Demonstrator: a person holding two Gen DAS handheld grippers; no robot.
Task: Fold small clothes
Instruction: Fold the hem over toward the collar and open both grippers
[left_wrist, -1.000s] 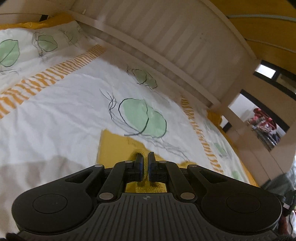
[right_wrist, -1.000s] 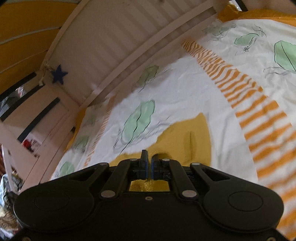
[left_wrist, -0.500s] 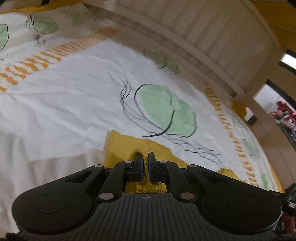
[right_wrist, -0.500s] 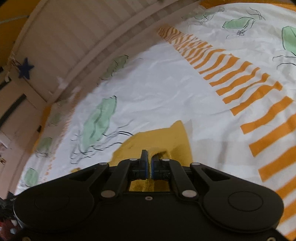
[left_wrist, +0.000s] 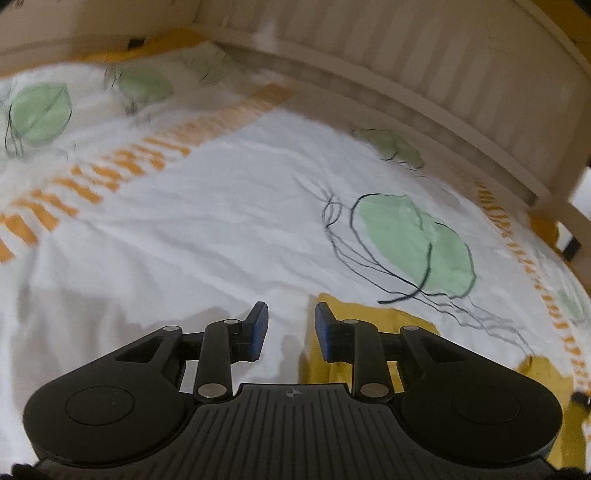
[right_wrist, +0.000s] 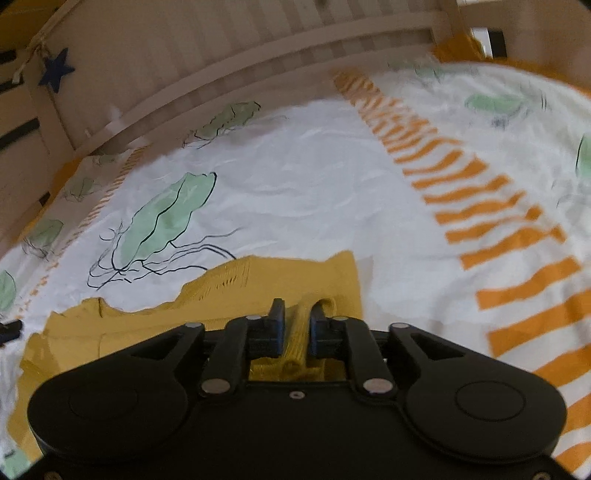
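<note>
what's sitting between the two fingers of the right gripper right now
A raised ridge of the yellow garment stands between the fingers of the right gripper, with small gaps on either side. The right wrist view shows it.

Leaf-print white sheet (left_wrist: 229, 229) — orange stripes; slatted wooden rail (right_wrist: 236, 48); blue star (right_wrist: 56, 70)

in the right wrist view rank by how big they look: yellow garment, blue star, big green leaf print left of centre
1. yellow garment, widest patch, though it lies nearest the camera
2. green leaf print
3. blue star, smallest, hanging far back on the crib rail, so distance shrinks it
</note>
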